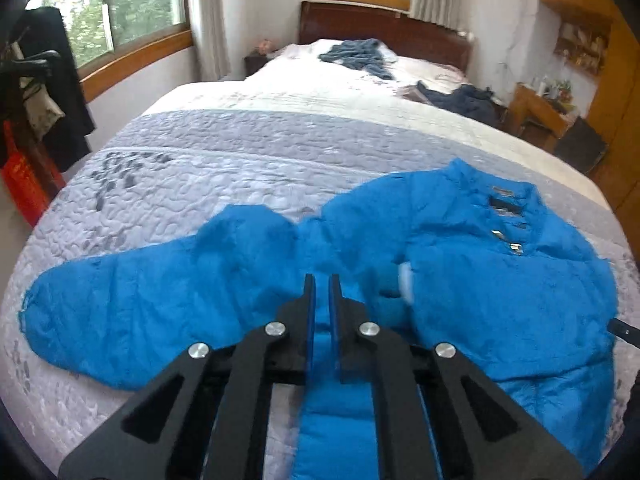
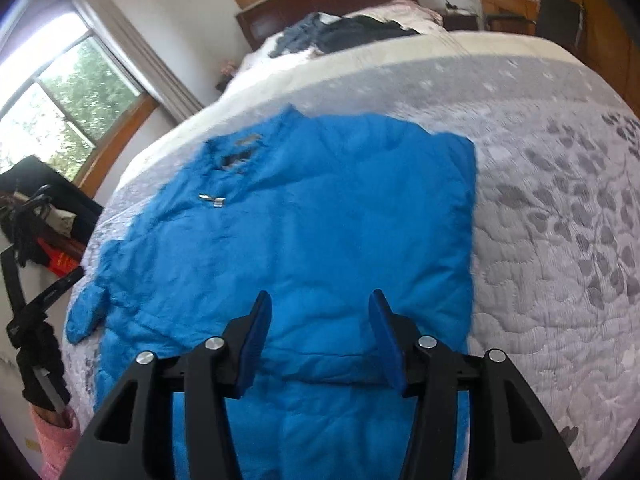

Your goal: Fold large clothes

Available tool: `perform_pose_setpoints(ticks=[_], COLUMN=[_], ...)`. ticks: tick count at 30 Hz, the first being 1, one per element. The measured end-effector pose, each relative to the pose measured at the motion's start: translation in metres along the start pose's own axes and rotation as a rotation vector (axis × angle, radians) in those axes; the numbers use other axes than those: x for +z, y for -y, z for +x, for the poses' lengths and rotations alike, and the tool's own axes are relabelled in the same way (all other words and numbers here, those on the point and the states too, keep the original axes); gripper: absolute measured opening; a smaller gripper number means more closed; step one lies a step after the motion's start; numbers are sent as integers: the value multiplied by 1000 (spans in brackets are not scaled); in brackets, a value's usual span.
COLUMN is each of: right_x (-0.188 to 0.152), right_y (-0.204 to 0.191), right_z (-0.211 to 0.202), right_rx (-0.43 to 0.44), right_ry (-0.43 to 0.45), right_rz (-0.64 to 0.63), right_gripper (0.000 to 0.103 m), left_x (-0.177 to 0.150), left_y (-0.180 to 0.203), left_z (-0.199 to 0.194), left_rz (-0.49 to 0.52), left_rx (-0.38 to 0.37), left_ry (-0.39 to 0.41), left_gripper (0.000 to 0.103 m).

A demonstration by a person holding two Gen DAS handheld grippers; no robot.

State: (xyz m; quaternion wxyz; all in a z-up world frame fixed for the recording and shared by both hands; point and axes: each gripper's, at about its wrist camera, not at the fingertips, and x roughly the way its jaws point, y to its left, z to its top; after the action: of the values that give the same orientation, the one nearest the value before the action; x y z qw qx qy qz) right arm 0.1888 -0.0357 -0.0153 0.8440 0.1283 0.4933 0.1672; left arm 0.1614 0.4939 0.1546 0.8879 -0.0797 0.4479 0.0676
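Observation:
A bright blue padded jacket (image 1: pixel 480 280) lies flat on the quilted bed (image 1: pixel 240 160), collar and snaps toward the headboard. One sleeve (image 1: pixel 120 300) stretches out to the left. My left gripper (image 1: pixel 322 284) is low over the jacket's middle, its fingers nearly together on a fold of blue fabric that trails beneath it. In the right wrist view the jacket (image 2: pixel 320 208) shows a straight folded right edge. My right gripper (image 2: pixel 320 312) hovers open above its lower part, with nothing between the fingers. The left gripper (image 2: pixel 44 300) appears at the jacket's left edge, held by a gloved hand.
Dark clothes (image 1: pixel 360 56) are heaped near the wooden headboard, with another pile (image 1: pixel 464 100) at the bed's right edge. A rack of hanging garments (image 1: pixel 40 80) and a red bag (image 1: pixel 20 180) stand left of the bed. A wooden desk (image 1: pixel 536 112) is at the right.

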Motion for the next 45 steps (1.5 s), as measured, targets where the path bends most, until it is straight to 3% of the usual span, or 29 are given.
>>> perform_pose_setpoints(ticks=[5,9,11,17,19,21,24,29,37,41,45], right_x=[-4,-5,-6,-9,-10,-11,-18,-36,-70,-84,-91], right_y=[-13,0,9,5,1,-10,-36,-83,-152,-177,-189], right_z=[1,21,32,35,28,17,1,1,23,31,40], right_rx=[0,-34,-12,-32,-43,-25,-13,31,118,135,128], right_ry=[-13,-63,-84,-77,-64,-48,-31,-92,-221,-246,-262], right_rz=[-51,-20,-4,-28,-23,-44,-105,-210,-359,-414,-441], right_gripper=[51,51,51,52,54,54,57,62,63,63,63], left_x=[-7,-17,-21,-20,-20,-24,-34,-62,-114,-125,-126], left_y=[52,62,57,47,40,28,1,-76,-210,-262,-296], left_z=[14,55,71,69,57,33,-2,-37,-48,-41,-27], left_rz=[80,82,65,48,39,44,56,-36,-336,-489,-588], left_rx=[-173,-145,-151,-196,-213,-212,-194,-113,3,21,-14], left_ry=[-67,-149,-171,-157,-151,-103,-45,-37,-87,-79,-68], left_gripper=[17,17,15,15,22,40,55,63,63,62,59])
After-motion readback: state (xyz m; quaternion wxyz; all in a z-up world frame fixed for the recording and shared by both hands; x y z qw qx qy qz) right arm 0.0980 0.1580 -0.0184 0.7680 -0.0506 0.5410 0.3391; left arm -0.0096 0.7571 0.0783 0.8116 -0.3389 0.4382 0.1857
